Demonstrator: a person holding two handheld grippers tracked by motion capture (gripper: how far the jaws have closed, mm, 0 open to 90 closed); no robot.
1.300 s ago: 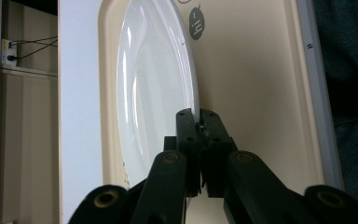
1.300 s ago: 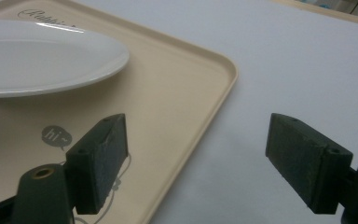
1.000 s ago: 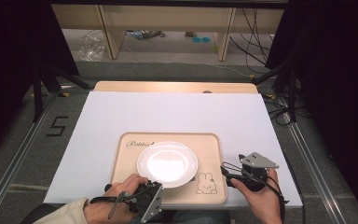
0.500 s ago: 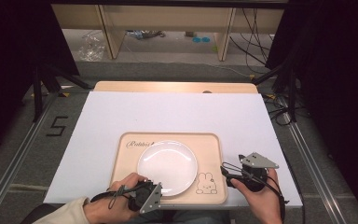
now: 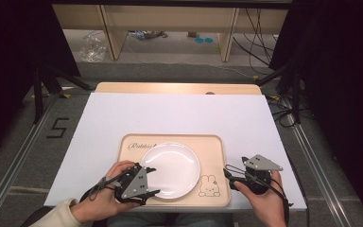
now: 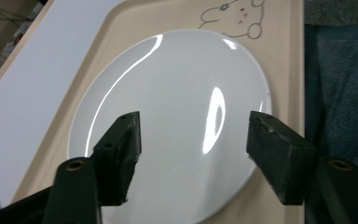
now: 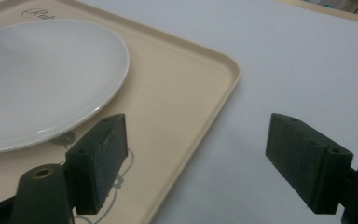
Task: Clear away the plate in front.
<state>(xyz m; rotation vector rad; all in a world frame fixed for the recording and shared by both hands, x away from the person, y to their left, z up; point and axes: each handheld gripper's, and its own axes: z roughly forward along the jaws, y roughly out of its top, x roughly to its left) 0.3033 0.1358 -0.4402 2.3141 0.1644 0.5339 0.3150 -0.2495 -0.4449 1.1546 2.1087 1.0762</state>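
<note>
Your left gripper (image 5: 150,180) sits at the near left rim of the white plate (image 5: 170,169), and its jaws have just been opening: they now stand wide apart with nothing pinched between them. In the left gripper view the plate (image 6: 177,116) lies straight ahead of and below the two black pads (image 6: 121,154), its near rim passing under the gap between them, and neither pad presses on it. The plate rests flat on the beige tray (image 5: 215,156), a little toward your left gripper's side of it, with the rabbit drawing (image 5: 208,185) on the bare tray surface between the plate and your right gripper (image 5: 230,174). Your right gripper is held just off the tray's right edge, apart from the plate, and its jaws are also spread wide and empty. In the right gripper view the tray's rounded corner (image 7: 230,70) lies ahead between the jaws, the left pad hangs over the tray near the plate's rim (image 7: 116,88), and the right pad hangs over the white tabletop (image 7: 307,60). The tray itself lies on that white tabletop (image 5: 179,113), close to the edge nearest you.
</note>
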